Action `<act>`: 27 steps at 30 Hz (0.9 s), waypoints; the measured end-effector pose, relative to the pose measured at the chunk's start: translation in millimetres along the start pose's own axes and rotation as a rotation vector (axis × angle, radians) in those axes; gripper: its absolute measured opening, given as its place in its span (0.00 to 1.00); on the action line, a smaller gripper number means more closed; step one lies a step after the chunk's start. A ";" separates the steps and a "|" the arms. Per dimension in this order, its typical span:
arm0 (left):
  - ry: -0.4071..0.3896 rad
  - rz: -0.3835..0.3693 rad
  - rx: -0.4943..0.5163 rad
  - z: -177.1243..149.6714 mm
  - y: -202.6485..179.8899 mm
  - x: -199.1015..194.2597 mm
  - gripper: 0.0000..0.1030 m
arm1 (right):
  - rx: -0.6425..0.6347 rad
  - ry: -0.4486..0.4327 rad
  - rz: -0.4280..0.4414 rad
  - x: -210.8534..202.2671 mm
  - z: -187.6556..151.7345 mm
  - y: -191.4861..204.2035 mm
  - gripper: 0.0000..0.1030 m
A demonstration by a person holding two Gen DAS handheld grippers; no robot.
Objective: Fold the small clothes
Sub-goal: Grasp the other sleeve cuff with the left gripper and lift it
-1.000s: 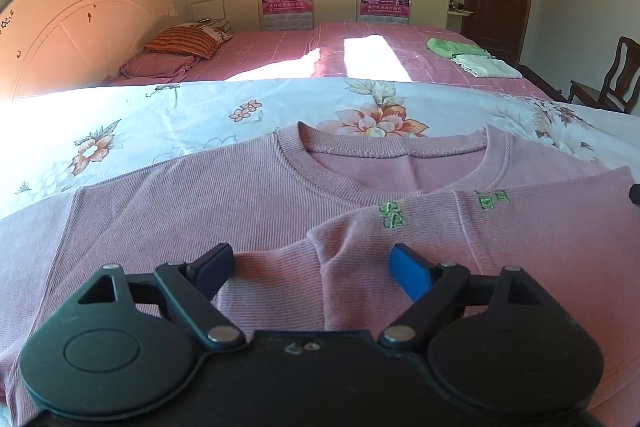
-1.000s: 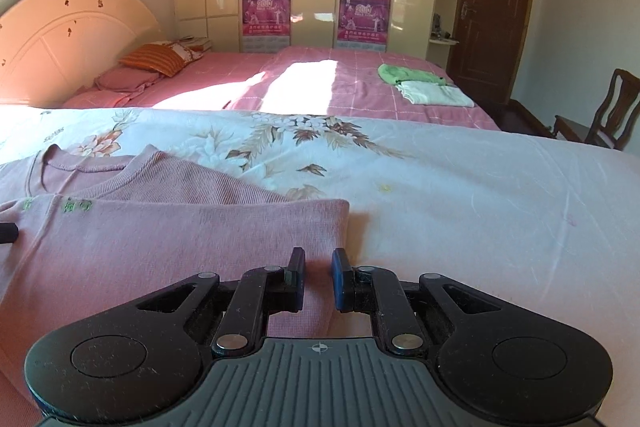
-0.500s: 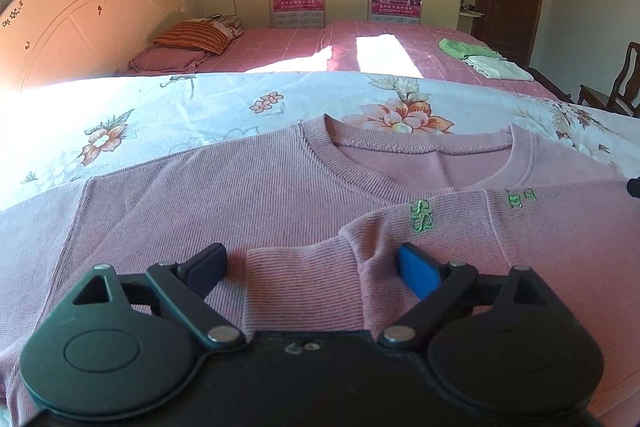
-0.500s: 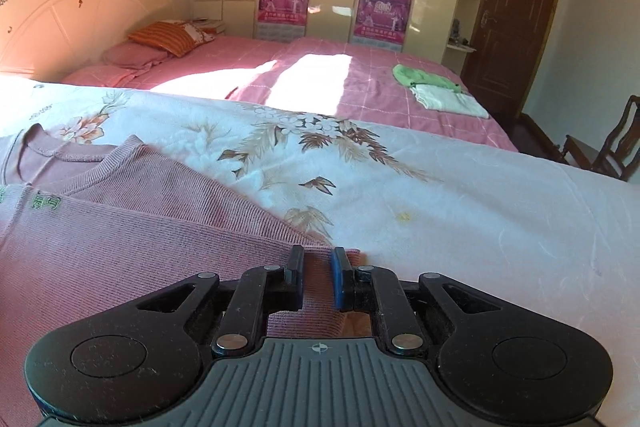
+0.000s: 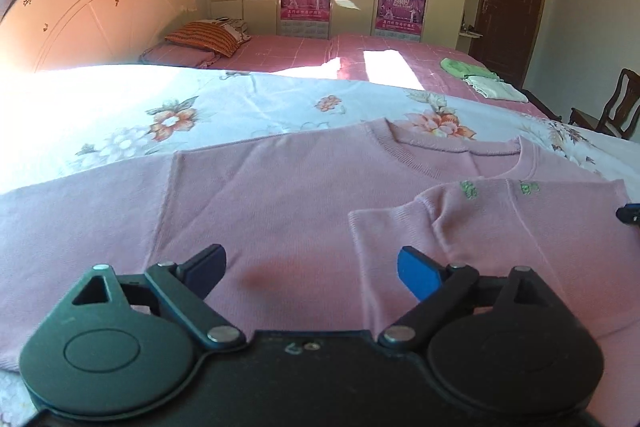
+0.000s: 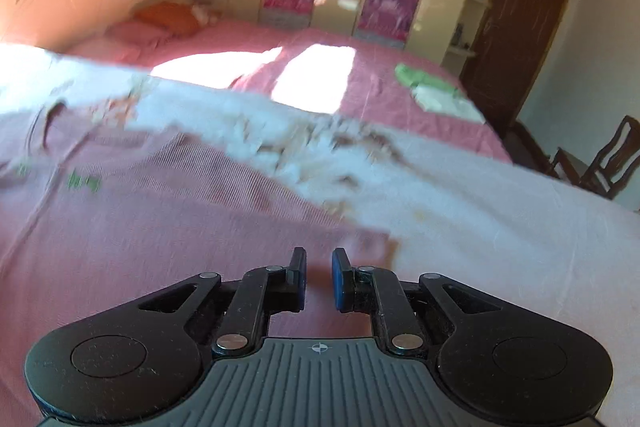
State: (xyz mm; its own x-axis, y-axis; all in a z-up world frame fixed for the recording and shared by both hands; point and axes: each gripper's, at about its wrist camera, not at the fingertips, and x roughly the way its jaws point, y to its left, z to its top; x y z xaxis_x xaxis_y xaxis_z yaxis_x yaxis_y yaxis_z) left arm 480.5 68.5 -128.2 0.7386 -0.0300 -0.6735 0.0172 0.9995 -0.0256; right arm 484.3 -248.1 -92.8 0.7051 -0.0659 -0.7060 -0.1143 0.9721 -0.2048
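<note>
A pink knit sweater [image 5: 280, 195] lies flat on the floral sheet, neck hole at the far side. Its right sleeve [image 5: 500, 235] is folded over the body, cuff end toward the middle, with green embroidery on it. My left gripper [image 5: 310, 267] is open and empty, just above the sweater's body, left of the folded sleeve's cuff. In the right wrist view, which is blurred, the sweater [image 6: 160, 227] fills the left and my right gripper [image 6: 319, 277] hovers over its right edge with a narrow gap between the jaws and nothing in it.
The floral sheet [image 5: 160, 107] extends behind and to the left, and to the right in the right wrist view [image 6: 500, 227]. A pink bed [image 5: 320, 55] with folded green and white clothes [image 5: 480, 79] stands behind. A wooden chair [image 5: 612, 107] is at the far right.
My left gripper has let the sleeve cuff drop onto the body and moved left and back. My right gripper has moved left over the sweater's edge; its view is blurred.
</note>
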 end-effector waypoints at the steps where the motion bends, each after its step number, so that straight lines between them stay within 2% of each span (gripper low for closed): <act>1: 0.002 0.007 -0.006 -4.9 10.8 -7.8 0.86 | -0.010 -0.017 -0.028 -7.1 -2.6 4.2 0.12; 4: -0.043 0.034 -0.053 -22.7 59.0 -45.6 0.86 | 0.105 -0.060 0.019 -35.1 -11.8 7.0 0.12; 8: -0.082 0.106 -0.164 -49.7 138.1 -91.1 0.89 | 0.156 -0.057 0.022 -62.6 -28.2 35.6 0.12; 11: -0.079 0.172 -0.332 -70.8 214.2 -114.2 0.89 | 0.222 -0.040 0.026 -71.3 -37.0 57.3 0.12; 13: -0.077 0.197 -0.471 -83.0 267.4 -122.7 0.85 | 0.259 -0.028 0.022 -72.0 -36.4 71.7 0.12; 16: -0.095 0.167 -0.668 -95.0 327.0 -125.3 0.82 | 0.337 -0.022 0.003 -77.6 -27.7 94.2 0.12; 19: -0.161 0.078 -0.813 -100.3 365.0 -121.8 0.83 | 0.372 -0.028 0.007 -85.1 -14.1 115.7 0.12; 23: -0.218 0.012 -0.895 -97.4 387.7 -108.5 0.83 | 0.356 -0.040 0.025 -93.9 6.1 142.3 0.12; 26: -0.235 -0.032 -0.890 -91.2 395.0 -96.6 0.81 | 0.343 -0.037 0.023 -96.2 16.0 153.6 0.12; 27: -0.234 -0.052 -0.886 -88.8 397.3 -91.6 0.77 | 0.337 -0.037 0.020 -96.5 18.0 157.1 0.12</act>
State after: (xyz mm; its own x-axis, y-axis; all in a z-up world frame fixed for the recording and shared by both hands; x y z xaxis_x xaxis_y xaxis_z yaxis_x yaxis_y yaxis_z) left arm 359.8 467.7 -142.4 0.8707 0.0244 -0.4912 -0.3975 0.6231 -0.6736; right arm 410.9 -85.0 -44.6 0.7309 -0.0442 -0.6811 0.1050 0.9933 0.0482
